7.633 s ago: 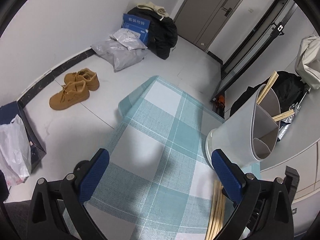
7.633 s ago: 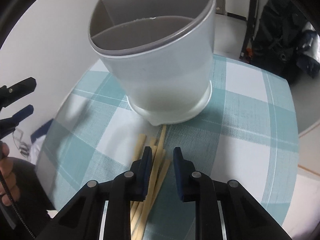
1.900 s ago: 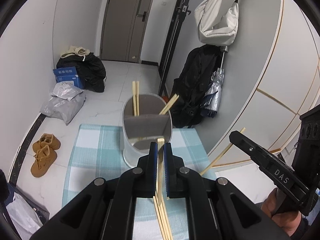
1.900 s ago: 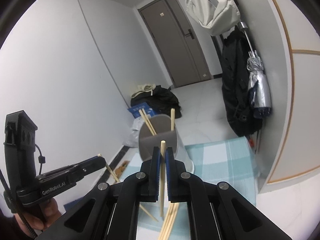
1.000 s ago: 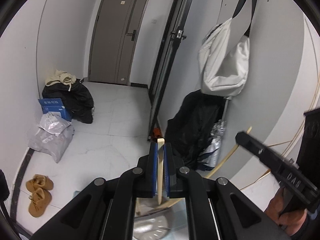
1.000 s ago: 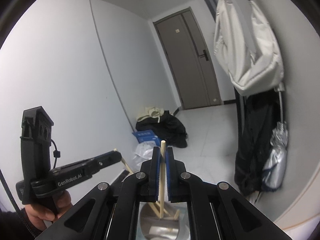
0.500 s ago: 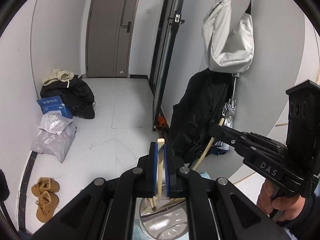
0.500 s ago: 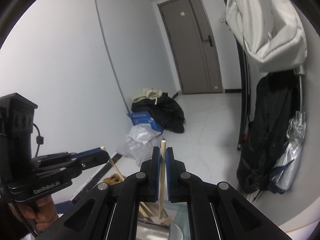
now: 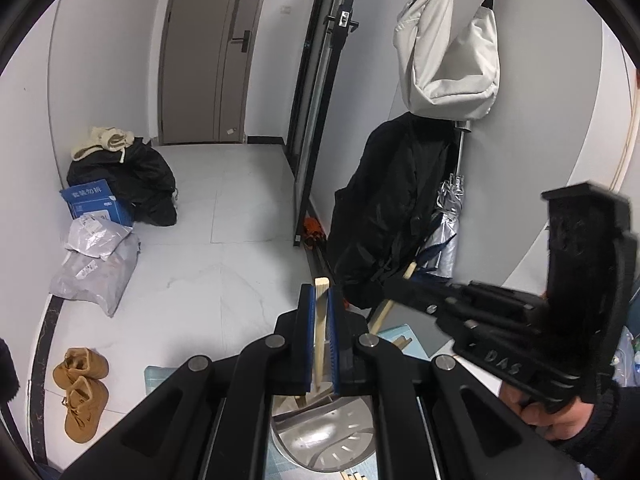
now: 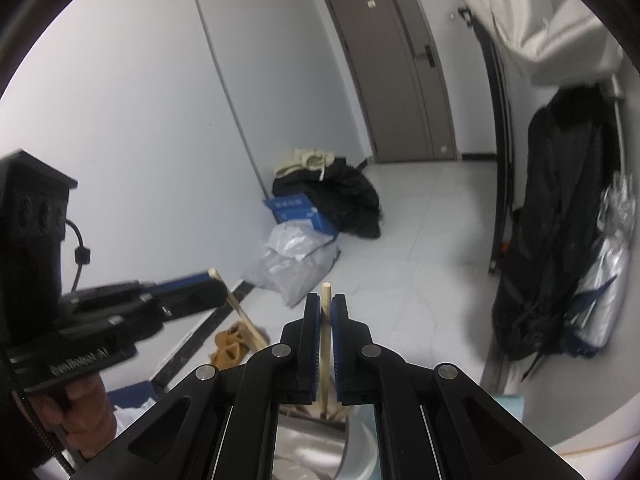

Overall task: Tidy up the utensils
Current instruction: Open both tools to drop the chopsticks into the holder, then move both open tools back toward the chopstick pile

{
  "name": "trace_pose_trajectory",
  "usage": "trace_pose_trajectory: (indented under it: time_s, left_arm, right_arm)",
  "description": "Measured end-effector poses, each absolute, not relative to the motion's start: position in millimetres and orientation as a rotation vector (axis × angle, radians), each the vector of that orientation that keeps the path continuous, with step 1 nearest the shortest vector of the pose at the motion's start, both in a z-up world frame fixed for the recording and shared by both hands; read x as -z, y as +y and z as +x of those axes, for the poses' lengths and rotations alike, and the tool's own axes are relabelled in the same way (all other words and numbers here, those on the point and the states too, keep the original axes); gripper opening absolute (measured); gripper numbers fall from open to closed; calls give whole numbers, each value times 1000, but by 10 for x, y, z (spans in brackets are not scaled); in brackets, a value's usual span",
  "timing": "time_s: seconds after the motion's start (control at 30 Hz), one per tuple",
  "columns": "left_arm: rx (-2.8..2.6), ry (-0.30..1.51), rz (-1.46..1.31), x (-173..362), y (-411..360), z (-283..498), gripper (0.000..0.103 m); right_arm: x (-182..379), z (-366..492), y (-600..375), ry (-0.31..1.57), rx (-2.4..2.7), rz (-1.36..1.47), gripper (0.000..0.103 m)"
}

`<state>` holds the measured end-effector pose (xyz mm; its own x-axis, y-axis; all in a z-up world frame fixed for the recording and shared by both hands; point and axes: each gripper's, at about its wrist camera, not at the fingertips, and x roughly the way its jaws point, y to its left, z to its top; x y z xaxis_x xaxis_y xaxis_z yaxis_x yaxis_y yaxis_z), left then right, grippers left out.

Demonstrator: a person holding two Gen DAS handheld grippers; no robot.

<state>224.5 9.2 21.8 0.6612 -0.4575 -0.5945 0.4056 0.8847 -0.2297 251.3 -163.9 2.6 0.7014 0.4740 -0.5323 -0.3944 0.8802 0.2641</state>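
My left gripper (image 9: 319,300) is shut on a wooden chopstick (image 9: 320,328) that stands upright between the blue pads, its lower end over the grey utensil holder (image 9: 328,436) below. My right gripper (image 10: 326,306) is shut on another chopstick (image 10: 325,344), also upright, with its lower end inside the holder (image 10: 312,448), where other chopsticks lean. The right gripper (image 9: 404,284) shows at the right of the left wrist view, close beside the left one. The left gripper (image 10: 216,280) shows at the left of the right wrist view. Loose chopsticks (image 9: 352,476) lie on the checked cloth.
Beyond the holder is white tiled floor with tan shoes (image 9: 82,388), grey parcels (image 9: 96,264), a blue box (image 9: 94,200) and dark bags (image 9: 132,176). A black coat (image 9: 384,216), a folded umbrella and a white bag (image 9: 448,52) hang at the right wall.
Both grippers have come lower and closer together over the holder, each still gripping its chopstick. The right gripper looms larger in the left wrist view.
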Motion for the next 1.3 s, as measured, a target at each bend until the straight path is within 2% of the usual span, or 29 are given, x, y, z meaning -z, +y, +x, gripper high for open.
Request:
trace_pose_trajectory:
  time_s: [0.33,0.53,0.6,0.67,0.77,0.83,0.97,1.0,1.17,1.23,1.3]
  left_arm:
    - [499,793,-114,47,75,2230,2]
    - [469,781,-143,2,120,2139,4]
    - [440,782,-147,-13,131,2107,12]
    - [425,771,-159,-44,149,2048,18]
    - [400,764,-184,-85,173,1967,18]
    - [382,750,-183,-135,164,1875,20]
    - [344,712,-168,-232,167,1684,43]
    - [339,701,-173,-257,168,1633,45]
    - [317,667,-171,-342,149,1409,47]
    - [301,655,-174,-358,147,1309,53]
    - [281,637,-169,-373,136,1223,59]
  right_arm:
    - [197,2519,-1647,725,-520,222,8]
    - [220,2397,-1723,749,-527,250,12]
    - [191,2330,-1769,738,-518,263,16]
    - [149,2219,-1836,722,-498,272,25]
    - [91,2070,-1892,699,-505,290,33]
    - [49,1938,-1949,680,-502,311,34]
    - [-5,1706,-2048,653,-483,359,40]
    - [-21,1645,-2054,644,-478,357,40]
    - [-160,1270,-2068,564,-452,334,59]
    - [-188,1126,-2077,545,-445,334,66]
    - [-212,986,-2099,530,-425,348,68]
